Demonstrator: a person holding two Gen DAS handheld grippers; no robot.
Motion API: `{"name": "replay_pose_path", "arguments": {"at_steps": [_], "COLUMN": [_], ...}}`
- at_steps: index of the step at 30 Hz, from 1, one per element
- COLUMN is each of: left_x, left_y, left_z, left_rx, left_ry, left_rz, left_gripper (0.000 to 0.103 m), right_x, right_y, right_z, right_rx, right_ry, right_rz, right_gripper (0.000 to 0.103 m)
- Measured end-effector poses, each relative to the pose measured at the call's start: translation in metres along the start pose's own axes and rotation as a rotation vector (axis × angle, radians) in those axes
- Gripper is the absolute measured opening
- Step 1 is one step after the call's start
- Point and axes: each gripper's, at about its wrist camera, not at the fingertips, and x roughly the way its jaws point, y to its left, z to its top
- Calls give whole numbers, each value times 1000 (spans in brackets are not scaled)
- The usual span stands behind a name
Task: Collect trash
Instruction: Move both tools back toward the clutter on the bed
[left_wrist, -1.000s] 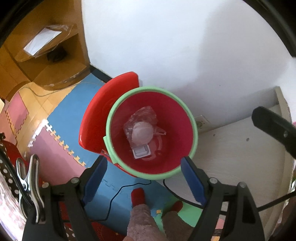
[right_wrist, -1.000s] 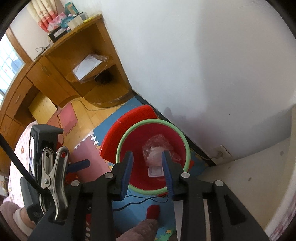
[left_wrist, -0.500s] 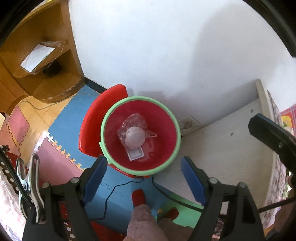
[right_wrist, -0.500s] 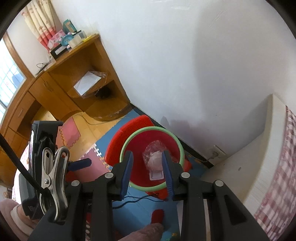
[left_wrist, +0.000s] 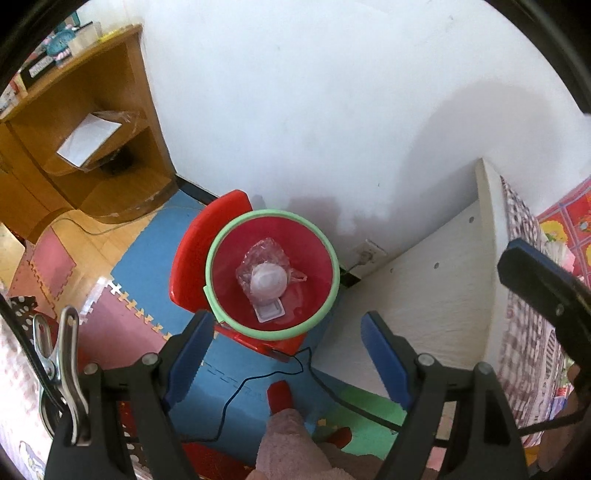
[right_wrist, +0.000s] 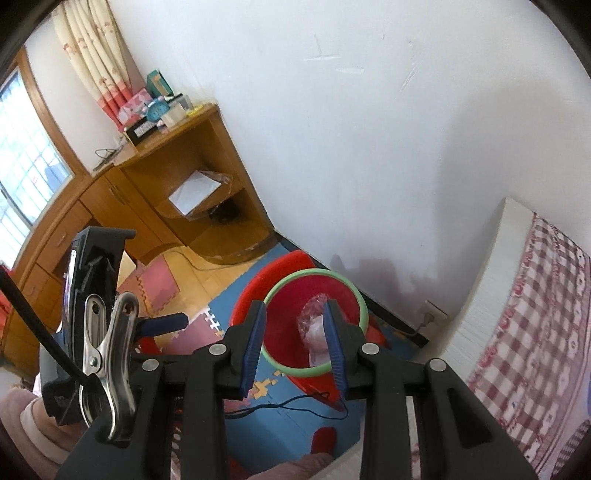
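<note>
A red bin with a green rim (left_wrist: 273, 215) stands on the floor by the white wall, its red lid (left_wrist: 199, 251) tipped open to the left. Inside lie a crumpled clear wrapper around a white round cup (left_wrist: 267, 278) and a small white tray (left_wrist: 270, 313). My left gripper (left_wrist: 286, 358) hovers above the bin's near edge, open wide, nothing between its blue pads. My right gripper (right_wrist: 294, 343) also hangs above the bin's rim (right_wrist: 317, 272), jaws partly apart and empty; the wrapper (right_wrist: 310, 317) shows between them, far below.
A wooden desk with shelves (right_wrist: 207, 177) stands left of the bin. A white bed frame (left_wrist: 424, 295) with a checked mattress (right_wrist: 535, 314) is at the right. A black cable (left_wrist: 258, 380) crosses the foam mats, near a wall socket (left_wrist: 371, 251) and a person's red slipper (left_wrist: 279, 395).
Both grippers have risen and drawn back from the bin, which now looks smaller and lower. More of the desk, wall and bed shows. Jaw openings are unchanged.
</note>
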Motion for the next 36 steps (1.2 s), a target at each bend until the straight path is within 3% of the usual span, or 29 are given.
{"name": "replay_pose_path", "arguments": {"at_steps": [26, 36], "left_x": [-123, -160], "left_y": [-64, -113], "left_z": [-55, -92], "left_rx": [-6, 58], "left_ry": [-110, -155], "left_rz": [55, 48], "left_gripper": [85, 85], "right_x": [-143, -209], "right_y": [-11, -35], "right_z": [-53, -93], "right_rx": [-28, -17], "right_ry": [-135, -208], "right_rz": [147, 125], "right_gripper": [34, 35]}}
